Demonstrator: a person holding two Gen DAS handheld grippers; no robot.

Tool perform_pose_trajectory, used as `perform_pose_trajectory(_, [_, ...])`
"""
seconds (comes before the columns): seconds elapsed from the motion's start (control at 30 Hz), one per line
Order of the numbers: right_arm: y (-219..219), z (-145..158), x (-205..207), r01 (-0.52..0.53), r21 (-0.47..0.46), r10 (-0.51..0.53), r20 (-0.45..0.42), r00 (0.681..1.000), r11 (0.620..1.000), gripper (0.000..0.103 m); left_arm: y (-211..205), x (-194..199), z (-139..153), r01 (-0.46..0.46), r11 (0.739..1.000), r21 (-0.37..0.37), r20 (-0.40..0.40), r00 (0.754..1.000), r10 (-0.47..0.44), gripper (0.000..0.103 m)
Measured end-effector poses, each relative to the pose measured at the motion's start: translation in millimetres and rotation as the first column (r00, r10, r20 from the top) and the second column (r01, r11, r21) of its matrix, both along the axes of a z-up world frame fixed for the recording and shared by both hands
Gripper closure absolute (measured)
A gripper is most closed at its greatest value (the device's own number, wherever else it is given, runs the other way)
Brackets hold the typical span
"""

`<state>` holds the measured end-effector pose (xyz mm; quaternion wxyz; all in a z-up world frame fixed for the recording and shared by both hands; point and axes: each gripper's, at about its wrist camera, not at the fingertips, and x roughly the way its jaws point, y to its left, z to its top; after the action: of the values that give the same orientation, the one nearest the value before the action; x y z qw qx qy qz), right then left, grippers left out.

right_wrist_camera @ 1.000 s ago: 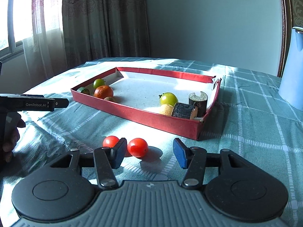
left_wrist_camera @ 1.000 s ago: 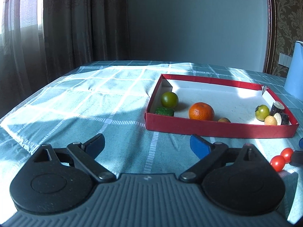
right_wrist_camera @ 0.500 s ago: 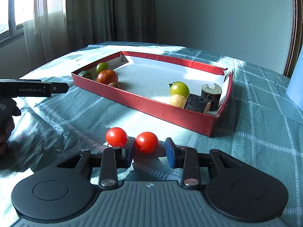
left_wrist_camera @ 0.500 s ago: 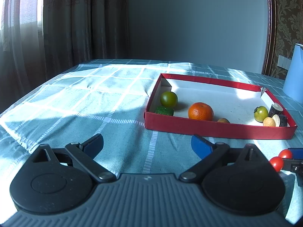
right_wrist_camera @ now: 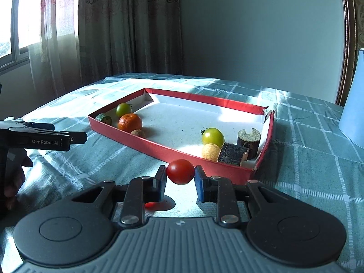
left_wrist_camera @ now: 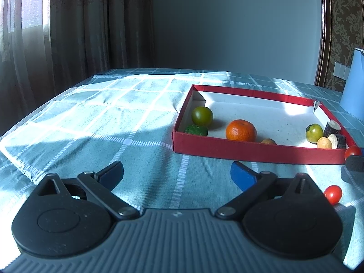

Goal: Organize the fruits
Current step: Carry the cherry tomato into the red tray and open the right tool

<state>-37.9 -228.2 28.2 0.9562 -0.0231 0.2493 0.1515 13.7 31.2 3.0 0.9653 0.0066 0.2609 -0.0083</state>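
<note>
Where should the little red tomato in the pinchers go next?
Probably forward over the red tray's near wall. The right gripper is shut on one cherry tomato, lifted just before that wall, and the tray floor behind it looks bare.

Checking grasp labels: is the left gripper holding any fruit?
No, the left gripper is open with only tablecloth between its fingers.

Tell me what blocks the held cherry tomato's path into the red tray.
Only the red tray's near wall stands between the cherry tomato, clamped in the right tool, and the tray floor. The bare patch just beyond it, left of the yellow ball, looks free.
</note>
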Motion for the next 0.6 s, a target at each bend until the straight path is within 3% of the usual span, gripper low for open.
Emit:
perform_pose_trajectory(0.23, [17,15,25,0.005,-0.027,-0.004,0.057,0.998,1.000,0.078,1,3,-2,-0.003,1.000,0.000,-0.017,1.000,0.003,0.003])
perform_pose_trajectory(0.6, [21,-2,58,0.043,-0.039,-0.043,0.001,0.999,0.998,0.078,1,6,-3,-0.007,1.000,0.003,-0.036,0.999,0.007,0.003])
